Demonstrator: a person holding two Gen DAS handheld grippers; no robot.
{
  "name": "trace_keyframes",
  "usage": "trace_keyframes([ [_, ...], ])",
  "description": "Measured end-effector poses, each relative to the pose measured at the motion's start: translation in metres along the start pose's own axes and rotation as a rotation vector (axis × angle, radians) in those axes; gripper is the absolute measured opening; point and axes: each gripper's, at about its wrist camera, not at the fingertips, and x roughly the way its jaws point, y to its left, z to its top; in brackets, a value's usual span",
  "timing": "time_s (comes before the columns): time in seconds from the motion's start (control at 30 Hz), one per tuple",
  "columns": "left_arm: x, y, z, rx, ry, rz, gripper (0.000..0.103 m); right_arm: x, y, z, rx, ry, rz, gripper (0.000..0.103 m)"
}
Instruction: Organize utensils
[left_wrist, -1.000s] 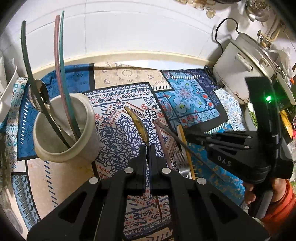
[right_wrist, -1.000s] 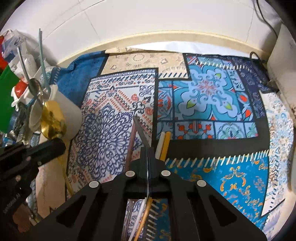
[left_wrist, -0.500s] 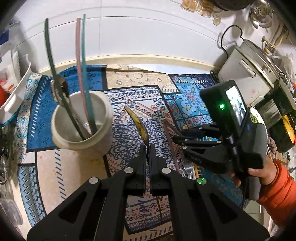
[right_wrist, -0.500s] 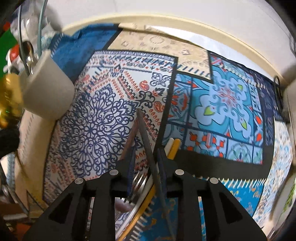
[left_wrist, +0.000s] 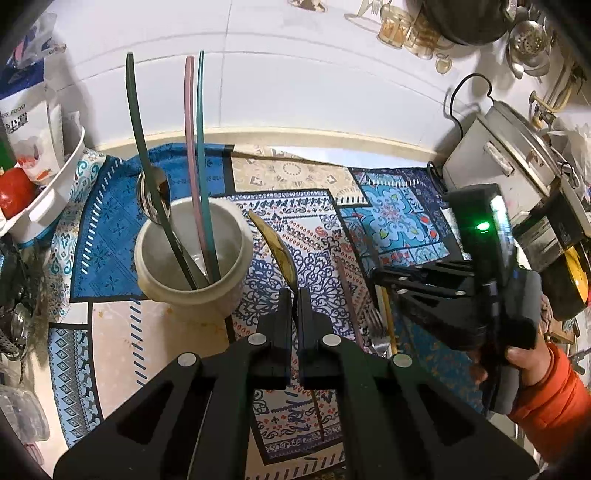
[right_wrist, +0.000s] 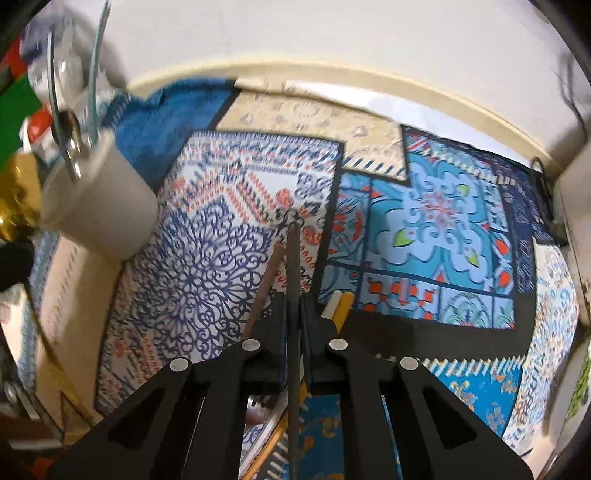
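Item 1, lower centre of the left wrist view: left gripper (left_wrist: 292, 295), fingers pressed together on the stem of a gold metal spoon (left_wrist: 275, 246). Its long axis runs up-frame, bowl tilted toward the upper left, we judge so it can be dropped into the holder.

Item 2, lower centre of the right wrist view: right gripper (right_wrist: 294, 306), pinching a dark slim utensil handle (right_wrist: 293, 280) that points straight up-frame, lifted clear of the patterned blue cloth (right_wrist: 436, 229) on the counter.

Item 3, mid right of the left view: brown stick, fork (left_wrist: 376, 325) and yellow handle lying on the cloth, unsorted.

Item 4, mid left: cream ceramic utensil holder (left_wrist: 192, 291), carrying tall green, pink and teal handles, upright, leaning.
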Motion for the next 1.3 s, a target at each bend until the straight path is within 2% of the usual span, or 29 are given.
trace_keyframes([
  [0.3, -0.019, -0.008, 0.005, 0.014, -0.054, -0.002, 0.001, -0.065, -0.011, -0.003, 0.08, -0.156, 0.018, 0.006],
  [0.67, -0.059, -0.007, 0.015, 0.002, -0.157, 0.018, 0.001, -0.136, 0.011, 0.013, 0.06, -0.349, 0.08, 0.006],
  [0.97, -0.101, 0.005, 0.031, -0.011, -0.27, 0.056, 0.0, -0.165, 0.041, 0.042, -0.003, -0.477, 0.134, 0.006],
  [1.3, -0.119, 0.03, 0.053, -0.032, -0.342, 0.102, 0.001, -0.179, 0.069, 0.067, -0.047, -0.541, 0.18, 0.006],
])
